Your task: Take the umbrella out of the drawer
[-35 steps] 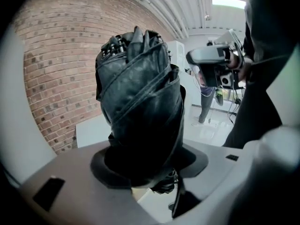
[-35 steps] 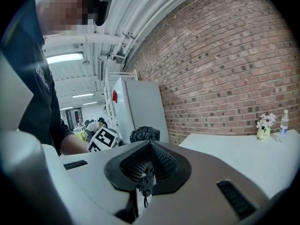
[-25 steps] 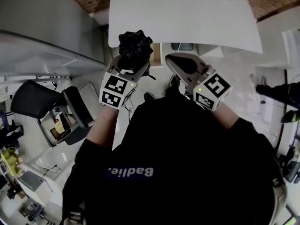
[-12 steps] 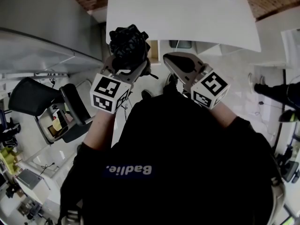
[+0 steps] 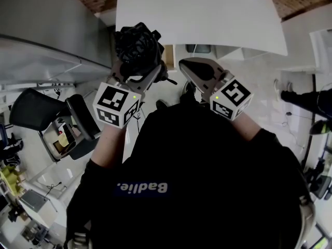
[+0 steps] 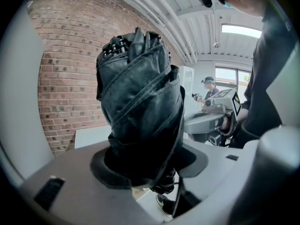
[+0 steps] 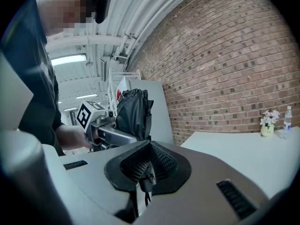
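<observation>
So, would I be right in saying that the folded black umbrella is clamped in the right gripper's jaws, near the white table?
Not quite: the folded black umbrella is clamped in the left gripper's jaws, not the right's, near the white table. The left gripper view shows it wedged between those jaws. The right gripper has its jaws closed together, away from the umbrella.

Black umbrella [image 6: 140, 102], white table [image 5: 207, 14], red brick wall [image 7: 225, 55]

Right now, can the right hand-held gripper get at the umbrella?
Probably yes. The umbrella stands clamped in the left hand-held gripper, just beside the right hand-held gripper, with only open air between them. The right jaws are shut, so they'd need opening first.
</observation>
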